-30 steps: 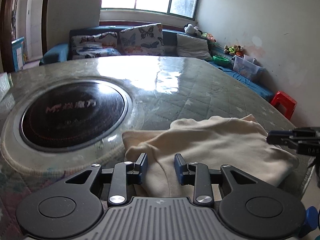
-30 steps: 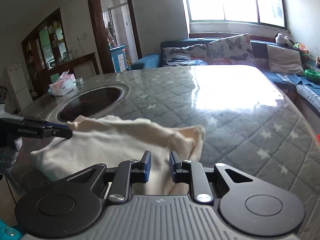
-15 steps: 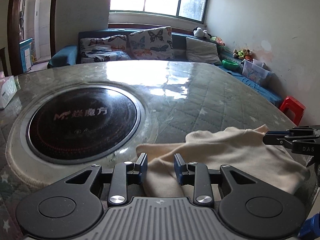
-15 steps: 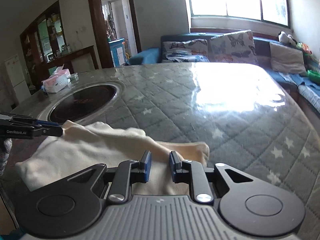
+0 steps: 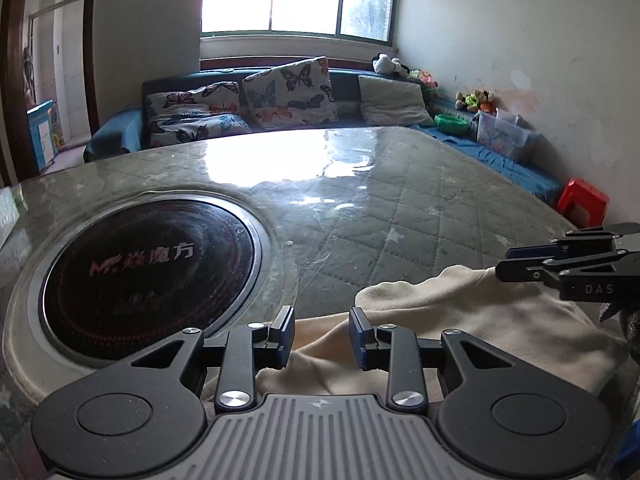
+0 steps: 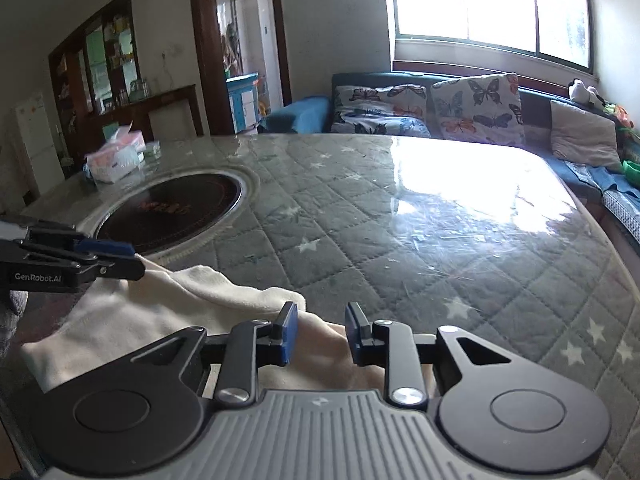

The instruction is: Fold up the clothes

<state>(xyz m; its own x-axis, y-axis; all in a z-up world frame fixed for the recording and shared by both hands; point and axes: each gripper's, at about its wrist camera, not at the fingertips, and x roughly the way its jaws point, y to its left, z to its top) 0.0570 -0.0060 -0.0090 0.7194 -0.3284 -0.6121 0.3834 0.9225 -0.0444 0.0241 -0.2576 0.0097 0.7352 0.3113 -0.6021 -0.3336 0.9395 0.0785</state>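
Cream fleece garment (image 5: 480, 320), soft & limp, bunched at near edge of grey quilted table w/ glossy cover (image 5: 400, 208), beside round black inset hob (image 5: 148, 268). Left gripper (image 5: 321, 330) spread, cloth lying between pads, no pinch seen. Right gripper (image 6: 320, 330) opening, cloth between, not pressed. Prob light, slides easily; best grabbed at hem corners, both sides.

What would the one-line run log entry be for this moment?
stage: folding | item: cream garment on table near edge | left gripper: open, cloth between fingers | right gripper: jaws opening, cloth between them
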